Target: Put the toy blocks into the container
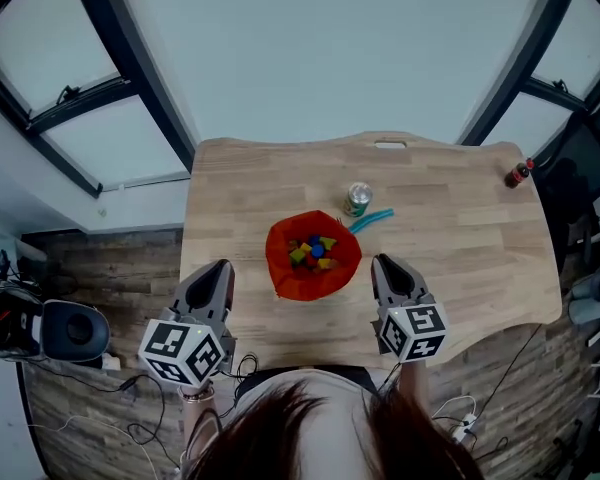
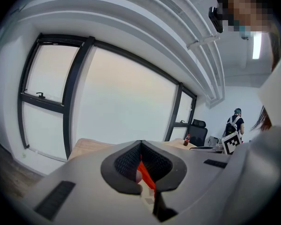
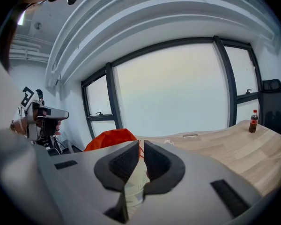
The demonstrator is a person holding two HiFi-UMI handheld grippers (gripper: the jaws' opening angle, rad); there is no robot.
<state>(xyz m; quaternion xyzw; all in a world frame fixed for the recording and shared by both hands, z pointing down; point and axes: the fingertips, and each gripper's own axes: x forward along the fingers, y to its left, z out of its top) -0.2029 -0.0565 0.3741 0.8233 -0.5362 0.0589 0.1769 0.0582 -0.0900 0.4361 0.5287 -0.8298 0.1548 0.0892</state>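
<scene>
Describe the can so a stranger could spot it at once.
On the wooden table, an orange container of blocks sits mid-table; the can stands just past its far right rim. It is the only shiny silver cylinder, beside a blue strip.

Your left gripper [image 1: 223,266] and right gripper [image 1: 383,260] have smooth grey, wedge-shaped shells; each ends in black, finely ribbed pads [image 3: 124,162]; flat black strips [image 3: 229,197] sit in the shells; each carries a white cube [image 1: 183,351] printed with black square markers; your hair [image 1: 310,433] is dark reddish-brown; a thin band [image 1: 197,393] circles your left wrist.
</scene>
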